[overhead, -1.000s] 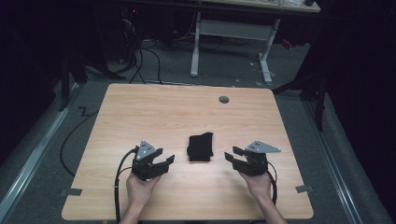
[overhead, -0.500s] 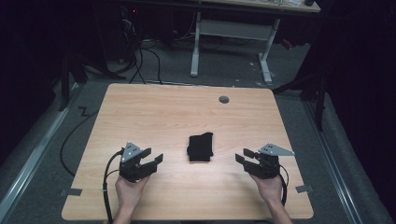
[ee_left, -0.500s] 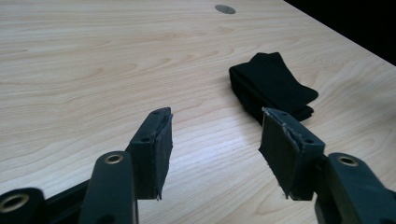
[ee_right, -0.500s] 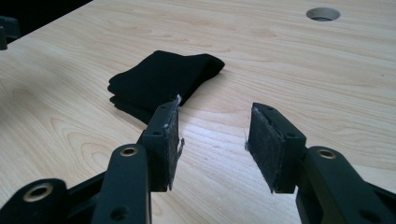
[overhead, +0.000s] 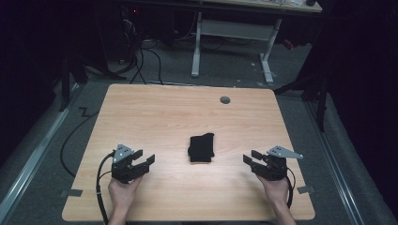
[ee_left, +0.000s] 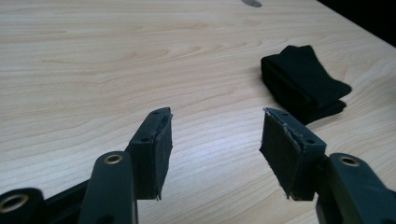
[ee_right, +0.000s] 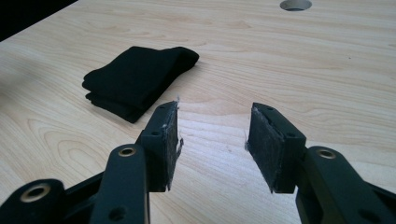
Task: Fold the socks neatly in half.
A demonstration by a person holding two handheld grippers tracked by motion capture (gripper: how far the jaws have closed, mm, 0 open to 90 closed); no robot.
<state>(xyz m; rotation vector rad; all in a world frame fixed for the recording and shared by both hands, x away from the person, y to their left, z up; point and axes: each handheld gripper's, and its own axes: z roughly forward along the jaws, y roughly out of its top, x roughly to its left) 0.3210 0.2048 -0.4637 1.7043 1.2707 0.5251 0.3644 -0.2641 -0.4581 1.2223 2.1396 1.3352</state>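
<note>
Black left hand-held gripper (overhead: 144, 160), grey three-cornered plate, trailing cable, seemingly frayed pads (ee_left: 275, 151)

A black cloth (overhead: 202, 147), seemingly a folded sock, is laid flat in layers near the middle of the tabletop (overhead: 187, 112).

One folded black cloth (overhead: 202, 148), two hand-held grippers.

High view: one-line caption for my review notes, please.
Folded black cloth lies mid-table, untouched, between the open left gripper and open right gripper.
</note>
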